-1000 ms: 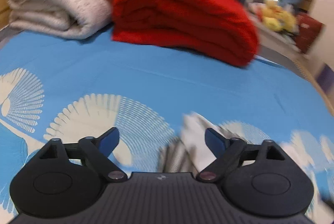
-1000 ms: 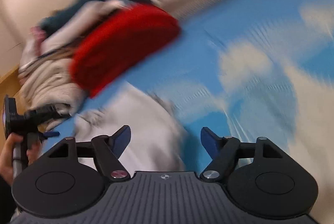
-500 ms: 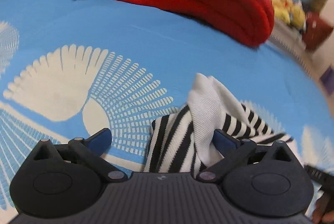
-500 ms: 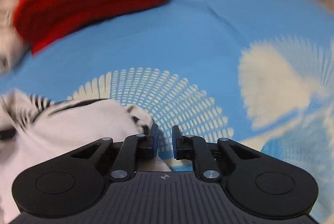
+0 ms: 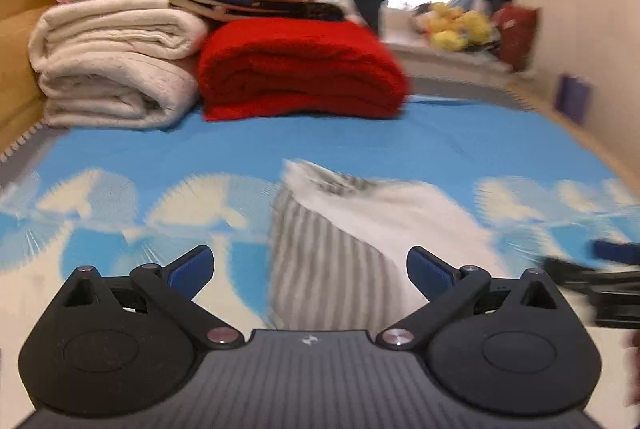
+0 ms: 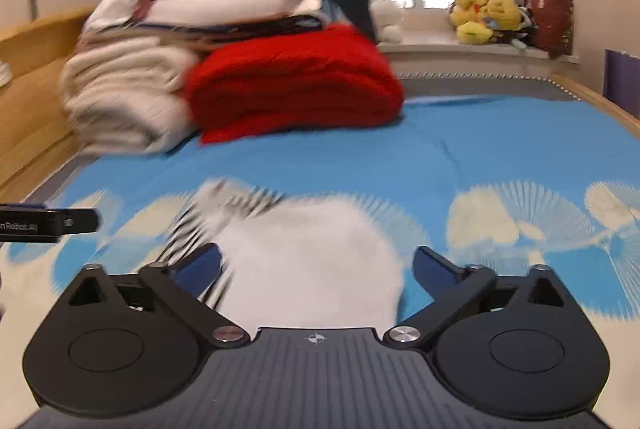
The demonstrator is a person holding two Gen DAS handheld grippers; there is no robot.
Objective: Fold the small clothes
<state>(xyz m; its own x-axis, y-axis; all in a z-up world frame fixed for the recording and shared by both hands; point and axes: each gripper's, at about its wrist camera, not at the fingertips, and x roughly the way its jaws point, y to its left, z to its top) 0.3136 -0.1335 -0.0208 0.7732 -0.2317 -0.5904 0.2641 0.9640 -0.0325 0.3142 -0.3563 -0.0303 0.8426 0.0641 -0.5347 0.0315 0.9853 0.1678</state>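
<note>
Left gripper (image 5: 310,267): jaws apart, empty. Right gripper (image 6: 316,267): jaws opening, nothing clamped. Garment (image 6: 304,261), striped and white: lay rumpled on the blue sheet (image 6: 460,157) at twelve o'clock of both. Red blanket (image 5: 300,69) beyond. Risk: a grab at the bunched layers would likely crook the fold.
</note>
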